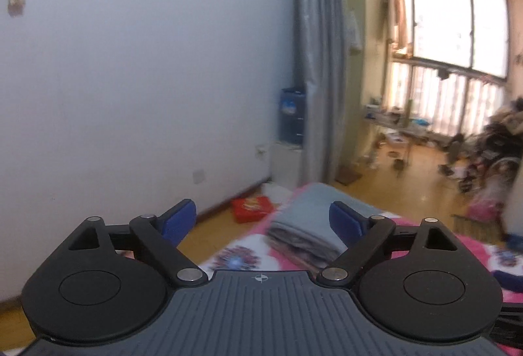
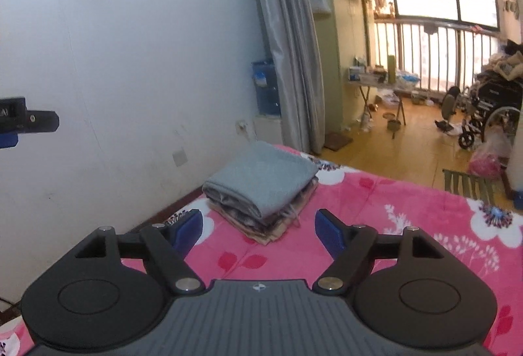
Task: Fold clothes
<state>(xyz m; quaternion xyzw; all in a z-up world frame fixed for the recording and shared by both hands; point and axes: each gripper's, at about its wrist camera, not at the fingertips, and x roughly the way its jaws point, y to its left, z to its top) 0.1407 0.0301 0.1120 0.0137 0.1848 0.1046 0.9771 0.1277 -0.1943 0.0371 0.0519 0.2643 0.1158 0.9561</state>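
A stack of folded clothes with a grey piece on top lies at the far left corner of the pink flowered bed cover. It also shows in the left wrist view, blurred. My right gripper is open and empty, held above the cover just short of the stack. My left gripper is open and empty, raised above the bed's left edge. Part of the left gripper shows at the left edge of the right wrist view.
A white wall runs along the bed's left side. A grey curtain and a water dispenser stand behind the stack. A red packet lies on the floor. A wheelchair and a small table stand near the window.
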